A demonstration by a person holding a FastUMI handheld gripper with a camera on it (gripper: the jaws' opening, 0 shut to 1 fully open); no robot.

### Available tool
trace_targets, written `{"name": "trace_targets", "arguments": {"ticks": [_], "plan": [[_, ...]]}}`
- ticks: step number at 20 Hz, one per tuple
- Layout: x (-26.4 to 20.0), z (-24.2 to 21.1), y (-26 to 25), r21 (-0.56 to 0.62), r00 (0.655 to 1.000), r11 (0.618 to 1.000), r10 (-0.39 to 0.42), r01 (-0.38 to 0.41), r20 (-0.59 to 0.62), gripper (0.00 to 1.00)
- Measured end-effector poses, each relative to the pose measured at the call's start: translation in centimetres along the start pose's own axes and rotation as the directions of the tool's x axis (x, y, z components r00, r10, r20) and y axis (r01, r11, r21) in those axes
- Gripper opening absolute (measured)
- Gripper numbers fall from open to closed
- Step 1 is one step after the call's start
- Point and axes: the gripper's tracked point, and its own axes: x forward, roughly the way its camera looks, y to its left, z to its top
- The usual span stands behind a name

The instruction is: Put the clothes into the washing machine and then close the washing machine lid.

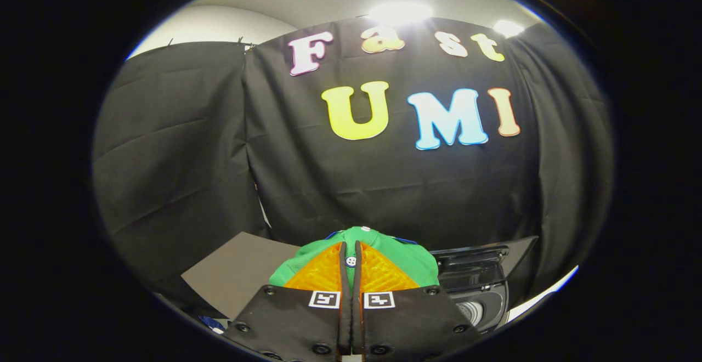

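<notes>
Gripper [351, 263] jaws clamped together on a green garment [406, 258] w/ a white button, cloth bunched over & just ahead of the fingers, held up off the gray counter [230, 280], w/ the black washer [477, 290] open just beside it on the right.

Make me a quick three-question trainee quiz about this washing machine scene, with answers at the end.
1. True or false: the tool is shut on the green garment.
2. Where is the washing machine relative to the tool? A) beside it and lower B) above it C) between its fingers
3. Fill in: the garment has a white ____ showing between the fingers.

Key: 1 true; 2 A; 3 button. The garment is pinched and held up in front of the black cloth wall, not yet in the machine.
</notes>
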Motion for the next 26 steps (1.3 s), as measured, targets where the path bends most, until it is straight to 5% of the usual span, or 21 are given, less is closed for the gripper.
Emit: {"name": "trace_targets", "arguments": {"ticks": [12, 26], "plan": [[-0.6, -4.0, -10.7, 0.020, 0.995, 0.997, -0.080, 0.081, -0.059, 0.02], [2.6, -17.5, -18.7, 0.012, 0.958, 0.993, -0.112, 0.119, -0.262, 0.02]]}}
